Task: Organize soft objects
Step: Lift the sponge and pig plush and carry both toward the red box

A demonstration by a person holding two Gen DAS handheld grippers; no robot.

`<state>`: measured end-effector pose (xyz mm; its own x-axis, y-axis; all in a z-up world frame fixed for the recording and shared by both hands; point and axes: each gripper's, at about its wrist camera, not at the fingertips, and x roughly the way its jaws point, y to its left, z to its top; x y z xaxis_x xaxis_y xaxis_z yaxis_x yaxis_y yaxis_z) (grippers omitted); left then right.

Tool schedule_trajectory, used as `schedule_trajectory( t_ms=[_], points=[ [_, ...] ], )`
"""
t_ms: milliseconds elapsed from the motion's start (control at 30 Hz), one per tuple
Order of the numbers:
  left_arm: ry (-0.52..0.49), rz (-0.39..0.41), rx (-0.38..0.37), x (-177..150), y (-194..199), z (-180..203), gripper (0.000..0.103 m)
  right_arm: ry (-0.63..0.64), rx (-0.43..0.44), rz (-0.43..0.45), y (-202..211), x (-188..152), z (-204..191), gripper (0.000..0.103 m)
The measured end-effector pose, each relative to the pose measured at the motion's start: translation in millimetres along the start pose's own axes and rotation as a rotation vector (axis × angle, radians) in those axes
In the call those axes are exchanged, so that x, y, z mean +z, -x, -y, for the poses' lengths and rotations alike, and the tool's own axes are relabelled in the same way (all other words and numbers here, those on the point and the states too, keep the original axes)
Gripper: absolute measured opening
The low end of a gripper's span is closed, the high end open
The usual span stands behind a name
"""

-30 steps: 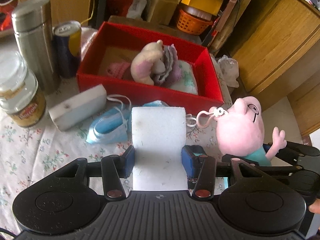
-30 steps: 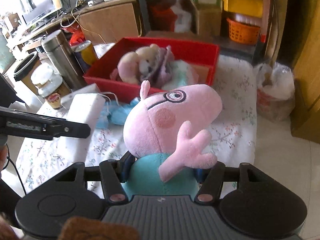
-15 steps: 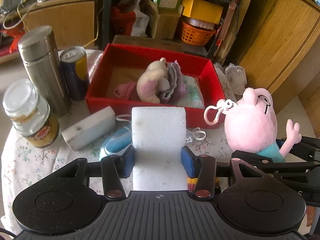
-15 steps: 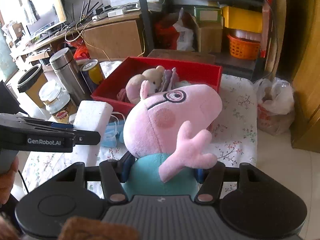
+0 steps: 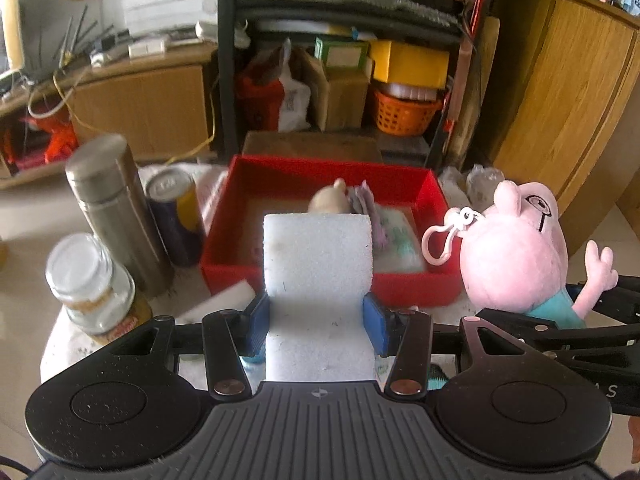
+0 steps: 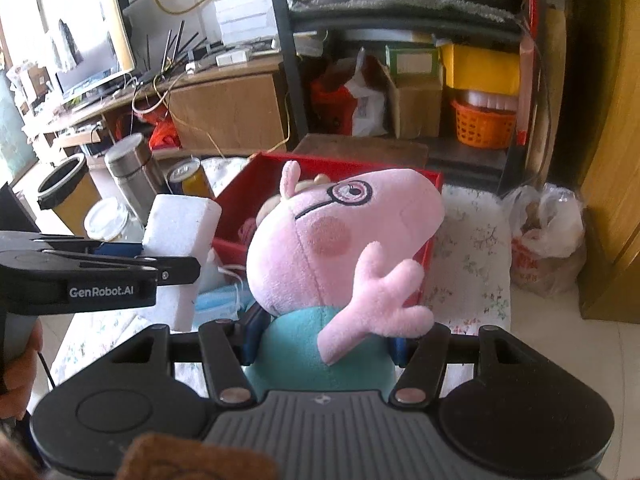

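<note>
Red box [image 5: 332, 286] at frame centre: open-topped, its left half showing bare floor, its right half filled by a beige plush [image 5: 330, 199] and folded cloths [image 5: 394, 236]. Steel flask [image 5: 114, 208], drink can [image 5: 176, 216] and glass jar [image 5: 96, 284] crowd its left wall. A foam block [image 5: 224, 300] lies against its near wall.

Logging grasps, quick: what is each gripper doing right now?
Left gripper: shut on the foam block.
Right gripper: shut on the pig plush.
</note>
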<state>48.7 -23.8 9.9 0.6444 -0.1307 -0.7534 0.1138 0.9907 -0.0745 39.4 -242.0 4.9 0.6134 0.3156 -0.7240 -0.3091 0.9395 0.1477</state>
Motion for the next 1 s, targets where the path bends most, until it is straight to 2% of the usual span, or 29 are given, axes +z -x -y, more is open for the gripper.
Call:
schedule_trajectory(
  t_ms=[567, 1000],
  points=[
    [0.018, 0.083, 0.001, 32.2, 4.6, -0.9, 0.05, -0.03, -0.014, 0.095, 4.8, 25.9, 3.4, 0.03],
    [0.037, 0.075, 0.028, 76.5, -45.2, -0.7, 0.05, -0.098, -0.051, 0.13, -35.0, 68.2, 22.2, 0.03]
  ],
)
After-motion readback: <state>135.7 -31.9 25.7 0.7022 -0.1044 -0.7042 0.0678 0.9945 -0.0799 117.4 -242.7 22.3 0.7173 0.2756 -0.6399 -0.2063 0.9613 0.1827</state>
